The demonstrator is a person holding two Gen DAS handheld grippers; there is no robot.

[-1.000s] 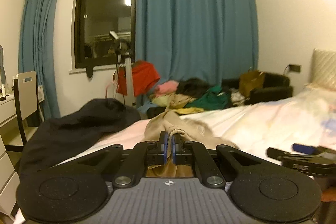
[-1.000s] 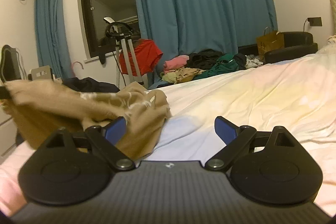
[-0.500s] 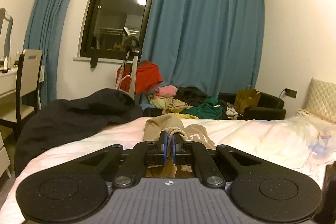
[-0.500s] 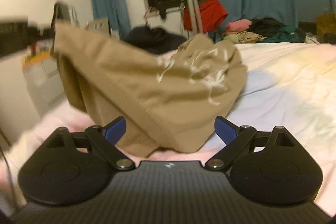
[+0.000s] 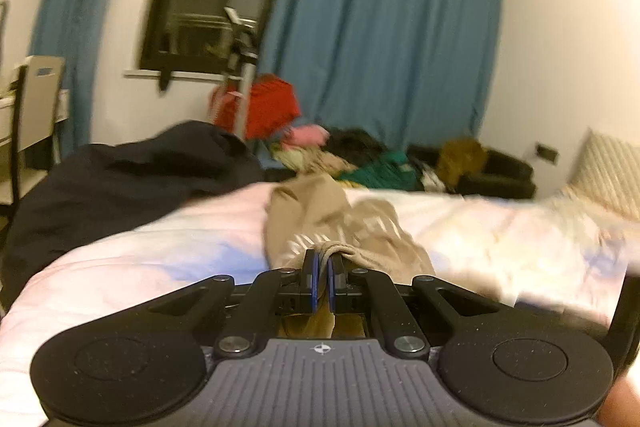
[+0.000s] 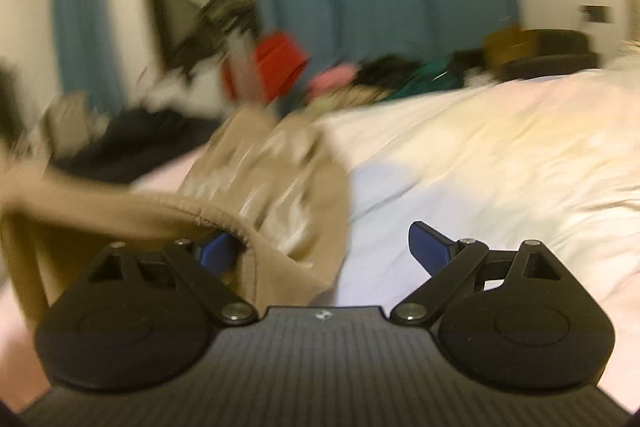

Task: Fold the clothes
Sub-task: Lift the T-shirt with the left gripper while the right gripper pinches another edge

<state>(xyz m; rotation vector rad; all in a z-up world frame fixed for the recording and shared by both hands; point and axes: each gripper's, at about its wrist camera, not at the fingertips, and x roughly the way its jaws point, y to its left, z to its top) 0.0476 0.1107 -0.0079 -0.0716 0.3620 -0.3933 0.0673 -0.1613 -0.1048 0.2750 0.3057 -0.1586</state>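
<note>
Bed (image 5: pixel 132 267): tan garment (image 5: pixel 320 219) ahead, unfolded, bunched; hem clamped in left gripper (image 5: pixel 320 267); right gripper (image 6: pixel 320 247) spread, empty; folding barely begun.

— What's the surface?
— A bed (image 5: pixel 480 227) with a pale, rumpled cover, pinkish and bluish in patches.
— And on it?
— A tan garment (image 5: pixel 320 219) in the middle and a black garment (image 5: pixel 132 179) heaped at the left edge.

I count my two tools, left tool (image 5: pixel 320 281) and right tool (image 6: pixel 326 251), one tan garment (image 5: pixel 320 215), one black garment (image 5: pixel 132 175) at ten o'clock, one bed (image 5: pixel 500 227), and one chair (image 5: pixel 34 107).
</note>
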